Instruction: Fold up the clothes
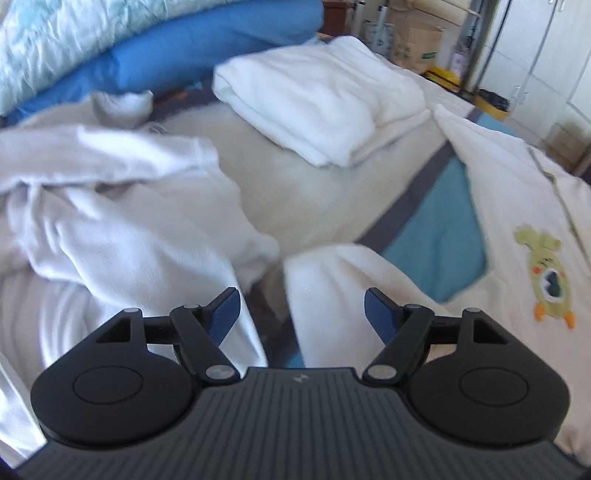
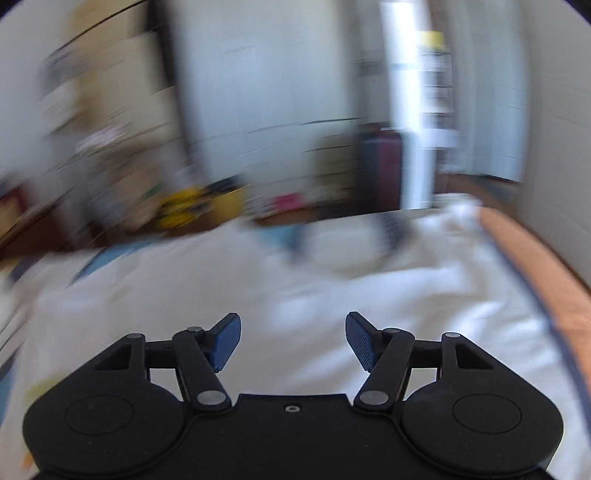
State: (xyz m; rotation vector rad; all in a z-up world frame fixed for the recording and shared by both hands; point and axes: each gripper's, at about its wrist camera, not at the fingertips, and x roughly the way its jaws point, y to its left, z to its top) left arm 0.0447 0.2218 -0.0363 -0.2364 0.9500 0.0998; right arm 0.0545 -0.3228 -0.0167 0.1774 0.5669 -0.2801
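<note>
Both claws, left claw (image 1: 302, 308) and right claw (image 2: 293, 341), gape empty. The cream fleece duck-appliqué garment (image 1: 517, 206) appears soft, limp; grasp hem corners.

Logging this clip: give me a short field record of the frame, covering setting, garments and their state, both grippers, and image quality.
setting: bed with clothes spread on it
folded: white garment, far side
unfolded: crumpled white garment, left; cream garment with green animal patch, right
bedding: blue bolster under pale quilt
left gripper: open, empty, above the clothes
right gripper: open, empty, over white fabric
image quality: right wrist view heavily motion-blurred
</note>
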